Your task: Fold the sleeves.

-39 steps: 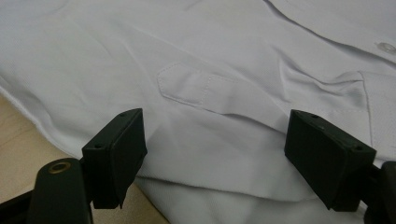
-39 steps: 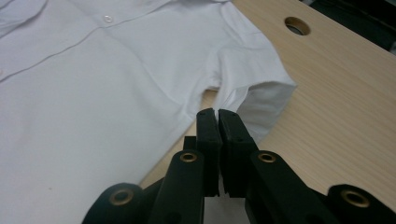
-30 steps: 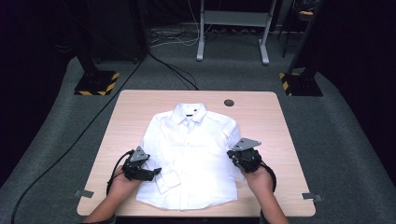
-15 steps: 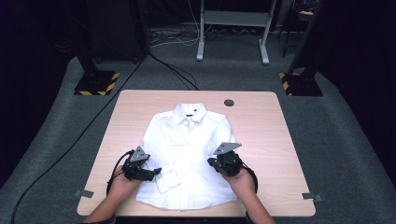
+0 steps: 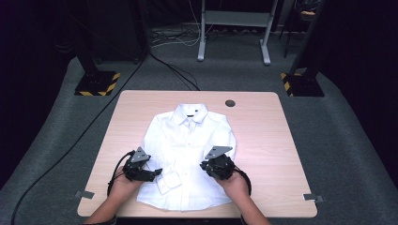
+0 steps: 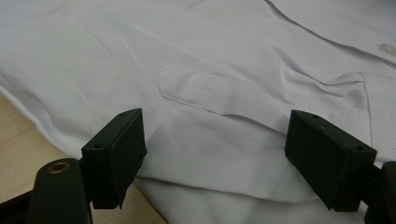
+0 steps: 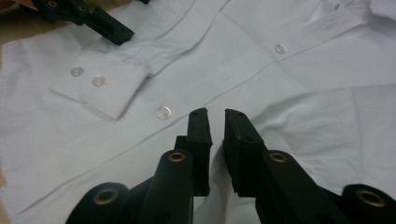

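Centrally on the desk [image 5: 272, 140] lies the white shirt [image 5: 187, 154], collar at 12 o'clock. Left gripper [image 5: 155, 173], fingers wide and empty, sits at the folded cuff [image 5: 168, 182]. Right gripper [image 5: 202, 165], fingers just parting, empty, hovers at 3 o'clock of the cuff.

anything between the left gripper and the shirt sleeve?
Nothing visible. The left gripper hangs with jaws wide open right over the white shirt, bare sleeve fabric between them. The folded cuff lies just past its tips.
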Motion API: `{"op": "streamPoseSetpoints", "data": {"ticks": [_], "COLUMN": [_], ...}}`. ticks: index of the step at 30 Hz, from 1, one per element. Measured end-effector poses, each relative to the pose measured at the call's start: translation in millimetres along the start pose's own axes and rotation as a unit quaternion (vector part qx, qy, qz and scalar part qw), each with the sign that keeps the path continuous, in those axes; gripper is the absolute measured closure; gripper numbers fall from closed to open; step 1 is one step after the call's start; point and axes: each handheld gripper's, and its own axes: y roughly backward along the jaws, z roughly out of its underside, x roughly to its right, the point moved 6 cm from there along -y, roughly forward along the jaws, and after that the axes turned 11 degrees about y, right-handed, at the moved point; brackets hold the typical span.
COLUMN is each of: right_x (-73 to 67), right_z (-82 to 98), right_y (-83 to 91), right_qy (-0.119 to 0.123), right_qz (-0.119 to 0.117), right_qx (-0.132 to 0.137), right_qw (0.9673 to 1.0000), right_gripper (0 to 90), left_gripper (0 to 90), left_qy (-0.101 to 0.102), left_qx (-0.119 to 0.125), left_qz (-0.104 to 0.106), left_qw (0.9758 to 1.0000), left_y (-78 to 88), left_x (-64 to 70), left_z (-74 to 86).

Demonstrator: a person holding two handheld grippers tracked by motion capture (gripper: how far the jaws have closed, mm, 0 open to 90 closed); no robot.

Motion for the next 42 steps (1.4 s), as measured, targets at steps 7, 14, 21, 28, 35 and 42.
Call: {"op": "streamPoseSetpoints", "data": {"ticks": [7, 14, 21, 28, 35, 42], "right_x": [-19.1, -13.4, -5.1, -3.6, 5.6, 15.7], "right_z": [-16.1, -7.5, 6.5, 18.1, 30.6, 43.1], "right_y": [3.3, -0.2, -2.7, -6.9, -7.5, -7.1], "right_qy": [0.022, 0.013, -0.004, -0.005, -0.017, -0.045], "right_qz": [-0.031, -0.026, -0.020, -0.009, 0.008, 0.028], "right_qx": [0.027, 0.018, 0.007, -0.010, -0.021, -0.023], "right_qw": [0.9989, 0.9994, 0.9998, 0.9999, 0.9996, 0.9984], "right_gripper": [71.8, 65.7, 63.8, 57.5, 53.1, 50.7], "left_gripper": [20.2, 20.2, 19.3, 16.4, 14.8, 12.5], "left_qy": [0.000, 0.000, -0.001, -0.004, -0.003, -0.007], "left_qx": [0.000, 0.000, -0.001, -0.004, -0.006, -0.010], "left_qz": [0.000, 0.000, 0.003, 0.002, 0.002, 0.007], "left_qw": [1.0000, 1.0000, 1.0000, 1.0000, 1.0000, 0.9999], "left_y": [0.0, 0.0, -0.2, -0.9, -1.6, -2.2], "left_x": [0.0, 0.0, 0.2, 1.7, 2.4, 3.0], "left_z": [0.0, 0.0, 0.0, 0.4, 0.2, 0.2]}}
